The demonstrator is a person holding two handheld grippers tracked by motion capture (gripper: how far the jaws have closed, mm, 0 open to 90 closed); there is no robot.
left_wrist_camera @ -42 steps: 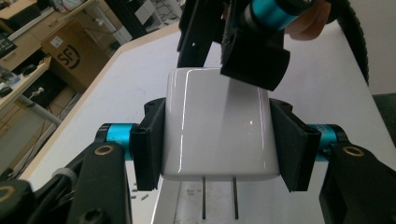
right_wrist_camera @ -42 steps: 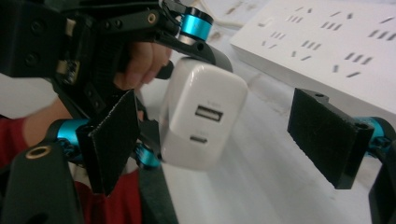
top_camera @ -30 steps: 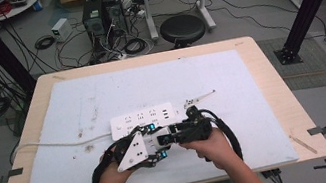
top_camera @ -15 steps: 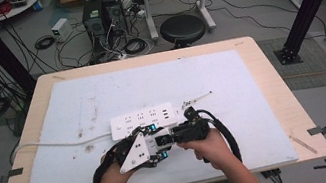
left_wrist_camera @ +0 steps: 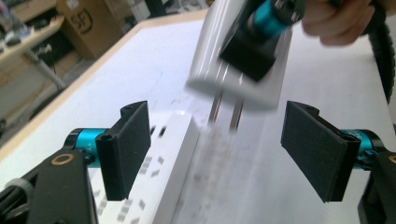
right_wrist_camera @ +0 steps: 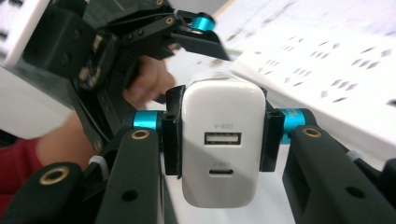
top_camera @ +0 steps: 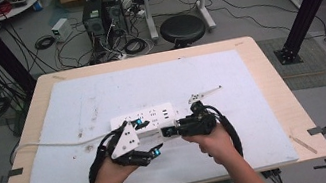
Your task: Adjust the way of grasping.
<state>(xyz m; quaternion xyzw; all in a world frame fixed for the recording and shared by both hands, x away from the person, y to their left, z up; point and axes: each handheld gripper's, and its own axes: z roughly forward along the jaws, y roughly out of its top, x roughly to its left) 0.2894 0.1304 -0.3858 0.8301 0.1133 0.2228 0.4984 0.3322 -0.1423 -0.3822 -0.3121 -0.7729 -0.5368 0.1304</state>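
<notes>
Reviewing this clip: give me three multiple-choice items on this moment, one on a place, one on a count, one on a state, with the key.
1. Where is the white power strip?
A. on the floor
B. on the white mat on the table
C. on the stool

2. How many ports show on the white charger face?
A. two
B. four
C. none

3. What state are the left tongs in?
A. shut on the charger
B. shut on the strip
C. open

Key: 1 B, the high view shows it lying on the mat; 2 A, the right gripper view shows two, one above the other; 3 C, the pads stand apart with nothing between, while the right tongs grip the charger.
</notes>
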